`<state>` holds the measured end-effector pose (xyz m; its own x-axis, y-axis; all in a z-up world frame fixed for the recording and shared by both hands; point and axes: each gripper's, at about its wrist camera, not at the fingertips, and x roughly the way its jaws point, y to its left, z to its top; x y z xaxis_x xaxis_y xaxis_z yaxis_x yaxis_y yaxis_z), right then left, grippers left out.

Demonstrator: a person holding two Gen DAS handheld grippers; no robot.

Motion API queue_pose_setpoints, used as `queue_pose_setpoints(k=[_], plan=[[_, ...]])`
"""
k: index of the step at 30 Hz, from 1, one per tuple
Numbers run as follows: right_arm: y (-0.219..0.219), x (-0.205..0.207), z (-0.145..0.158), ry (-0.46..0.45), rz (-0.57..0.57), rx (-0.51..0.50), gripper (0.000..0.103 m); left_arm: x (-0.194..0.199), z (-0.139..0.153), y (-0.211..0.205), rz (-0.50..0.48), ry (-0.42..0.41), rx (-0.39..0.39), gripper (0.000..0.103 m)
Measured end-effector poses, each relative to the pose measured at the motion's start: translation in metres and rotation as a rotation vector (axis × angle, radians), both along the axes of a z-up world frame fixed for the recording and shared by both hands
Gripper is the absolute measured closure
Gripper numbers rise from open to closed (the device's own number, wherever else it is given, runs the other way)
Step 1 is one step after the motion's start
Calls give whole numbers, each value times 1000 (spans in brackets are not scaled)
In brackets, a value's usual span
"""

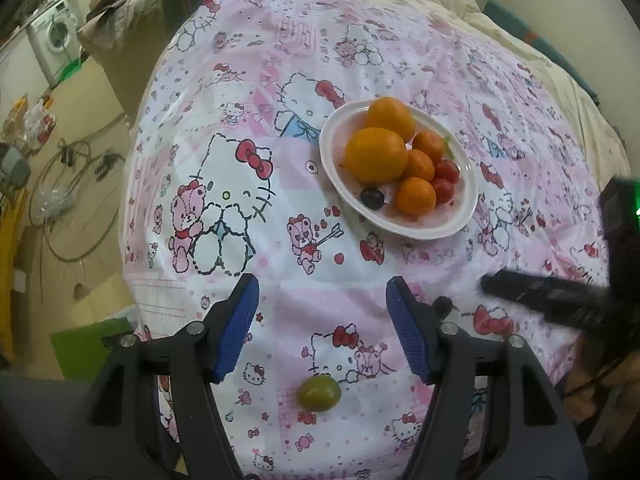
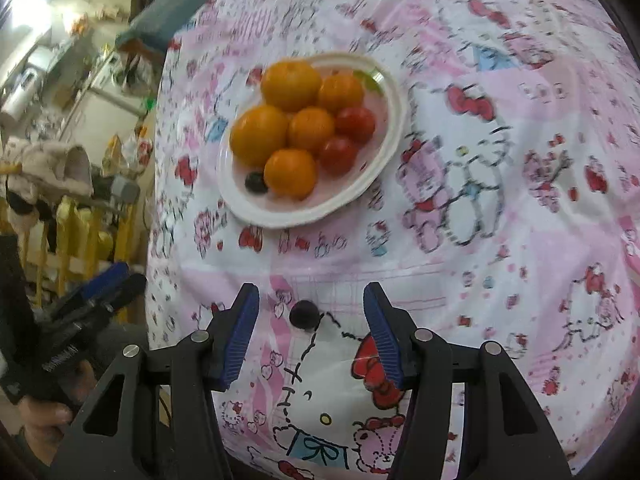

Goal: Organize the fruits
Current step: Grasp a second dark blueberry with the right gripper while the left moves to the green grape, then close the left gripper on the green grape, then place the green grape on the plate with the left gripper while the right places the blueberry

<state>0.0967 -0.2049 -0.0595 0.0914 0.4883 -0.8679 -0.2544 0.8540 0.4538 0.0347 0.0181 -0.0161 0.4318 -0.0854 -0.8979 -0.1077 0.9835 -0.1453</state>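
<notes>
A white plate (image 1: 468,184) on the pink cartoon-print cloth holds several oranges (image 1: 376,155), two red tomatoes (image 1: 447,171) and a dark grape (image 1: 372,197); the plate also shows in the right wrist view (image 2: 390,136). A green fruit (image 1: 319,393) lies on the cloth between and below my open left gripper's (image 1: 322,292) fingers. A loose dark grape (image 2: 304,314) lies on the cloth between the fingers of my open, empty right gripper (image 2: 311,300); it also shows in the left wrist view (image 1: 443,305). The right gripper appears at the right edge of the left view (image 1: 540,294).
The cloth-covered table drops off at its left edge (image 1: 132,208). Beyond it are floor cables (image 1: 72,184), a washing machine (image 1: 56,40) and clutter. A yellow rack (image 2: 80,236) stands left of the table in the right wrist view.
</notes>
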Motion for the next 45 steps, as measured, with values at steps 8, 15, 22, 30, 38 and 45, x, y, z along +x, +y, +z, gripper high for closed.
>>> queue_pose_setpoints(k=[8, 15, 22, 30, 38, 45], plan=[[40, -11, -29, 5, 128, -125, 63, -2, -7, 6, -13, 30, -4, 40], [50, -17, -31, -53, 181, -177, 79, -16, -21, 15, -32, 84, 18, 40], [32, -13, -12, -69, 114, -111, 79, -37, -48, 1, -144, 180, -19, 40], [24, -5, -3, -80, 68, -73, 79, -42, -66, -33, -252, 225, 71, 51], [15, -3, 7, -95, 49, -52, 79, -42, -72, -39, -271, 224, 127, 76], [12, -3, 15, -105, 41, -24, 79, -40, -59, -26, -248, 206, 90, 77]])
